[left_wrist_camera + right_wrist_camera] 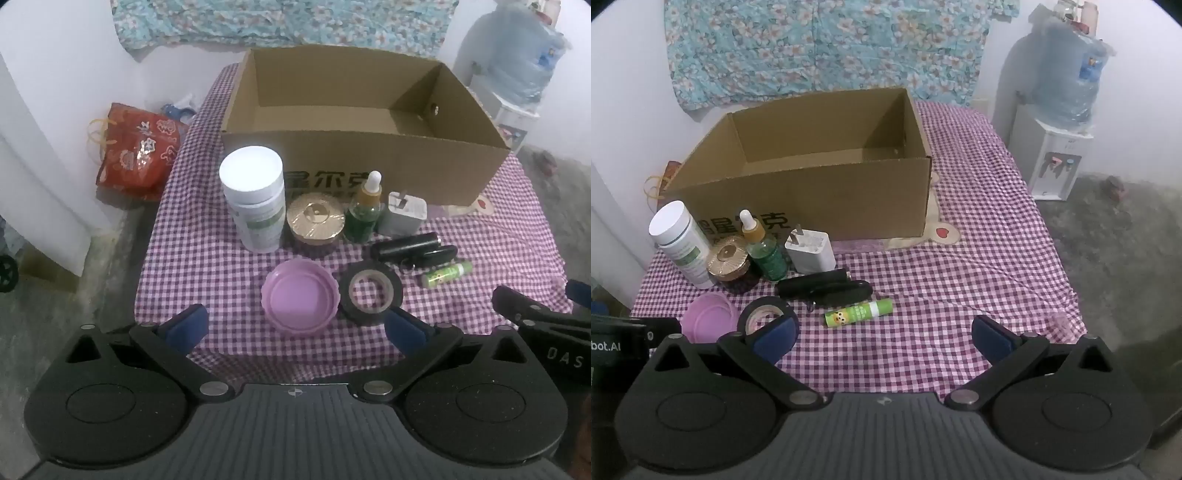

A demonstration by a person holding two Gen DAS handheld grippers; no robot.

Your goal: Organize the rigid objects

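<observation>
An open cardboard box (369,166) (812,199) stands at the back of the checked table. In front of it stand a white bottle (255,199) (681,243), a gold-lidded jar (316,218) (728,264), a green dropper bottle (364,210) (766,251) and a white charger (402,214) (810,251). Nearer lie black tubes (413,249) (823,288), a green stick (447,274) (857,313), a black tape roll (370,291) (762,314) and a purple lid (300,301) (707,319). My left gripper (295,328) is open just short of the lid. My right gripper (884,338) is open, empty, near the front edge.
A red bag (138,151) lies on the floor left of the table. A water dispenser (1058,147) stands at the right. The checked cloth (979,258) is bare right of the objects. The right gripper's body shows at the right edge of the left wrist view (546,328).
</observation>
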